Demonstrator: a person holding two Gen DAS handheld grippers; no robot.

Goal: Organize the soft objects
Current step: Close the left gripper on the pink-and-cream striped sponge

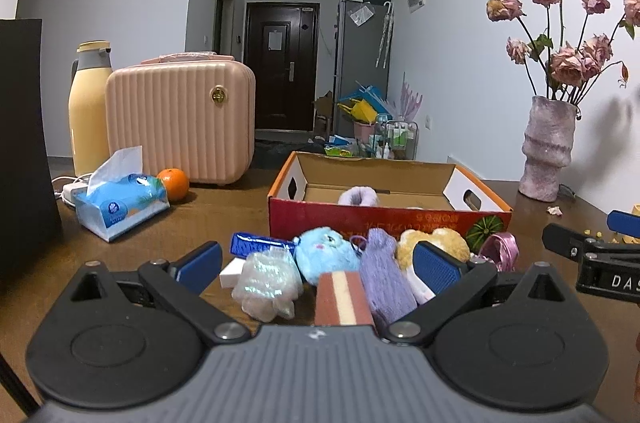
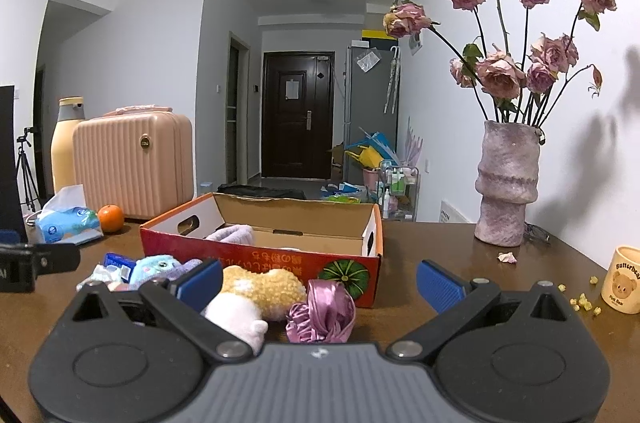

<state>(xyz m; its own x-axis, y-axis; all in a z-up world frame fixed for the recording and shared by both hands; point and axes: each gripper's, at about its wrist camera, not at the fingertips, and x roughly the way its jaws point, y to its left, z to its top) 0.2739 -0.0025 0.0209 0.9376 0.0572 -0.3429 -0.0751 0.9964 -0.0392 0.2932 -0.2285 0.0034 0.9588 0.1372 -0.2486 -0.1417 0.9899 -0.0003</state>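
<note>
My left claw (image 1: 320, 259) hangs wide and empty over the near row: crinkly pouch (image 1: 269, 283), blue plush (image 1: 326, 254), purple knit (image 1: 385, 277). Right claw (image 2: 320, 281) is spread too, pink scrunchie (image 2: 322, 311) between its fingers. Only a lilac plush (image 2: 234, 235) is in the box (image 2: 260, 255), so it's barely begun.
</note>
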